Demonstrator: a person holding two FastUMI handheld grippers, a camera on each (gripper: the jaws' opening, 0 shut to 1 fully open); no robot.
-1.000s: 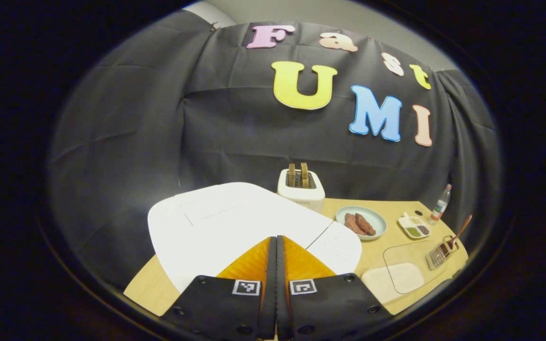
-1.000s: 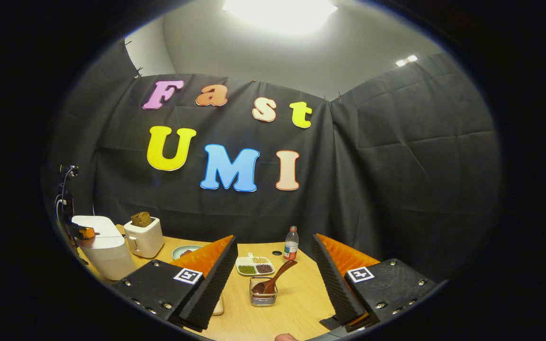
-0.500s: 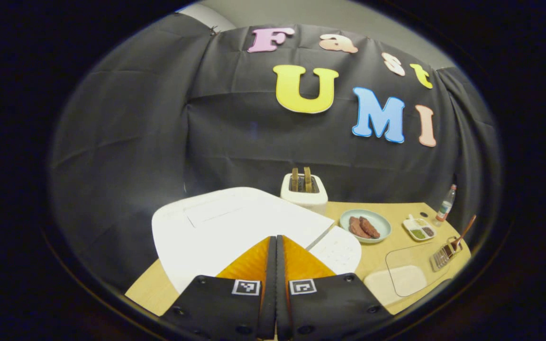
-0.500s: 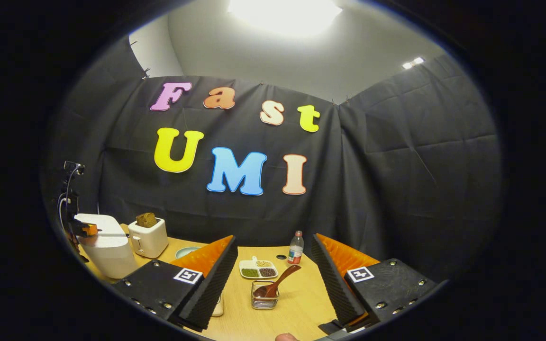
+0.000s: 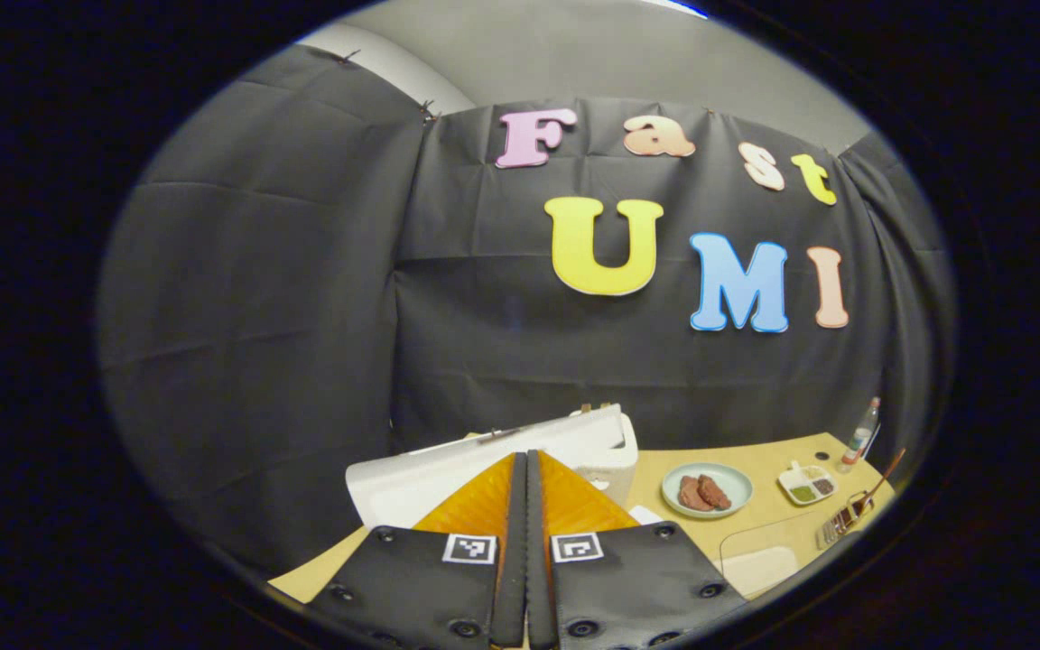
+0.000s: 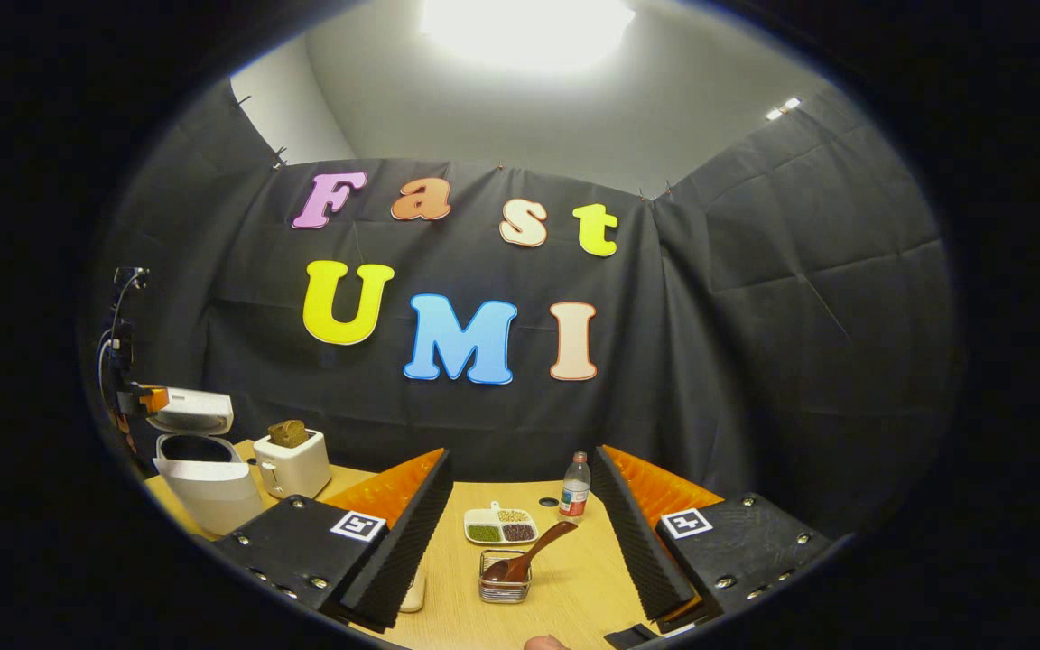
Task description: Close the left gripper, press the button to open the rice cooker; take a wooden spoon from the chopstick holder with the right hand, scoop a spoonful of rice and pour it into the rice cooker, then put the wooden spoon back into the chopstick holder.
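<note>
The white rice cooker [image 6: 208, 487] stands at the table's left with its lid [image 6: 190, 411] swung up. In the left gripper view the raised lid [image 5: 448, 469] shows just beyond my left gripper [image 5: 526, 462], which is shut with nothing between its fingers. That left gripper [image 6: 148, 398] is also seen beside the raised lid. My right gripper [image 6: 522, 454] hangs open above the table. Between its fingers, farther off, the wooden spoon [image 6: 529, 551] leans in the wire chopstick holder [image 6: 504, 578]. The spoon [image 5: 886, 468] and holder [image 5: 839, 522] sit far right.
A white toaster [image 6: 294, 462] with bread stands behind the cooker. A plate of meat [image 5: 707, 490], a divided dish of grains [image 6: 500, 525] and a small bottle [image 6: 575, 487] stand along the back. A clear lidded box of rice [image 5: 755, 564] lies near the front edge.
The rice cooker's lid has sprung up from flat to open. My left gripper has risen and tilted upward, still shut. The right gripper has barely moved.
</note>
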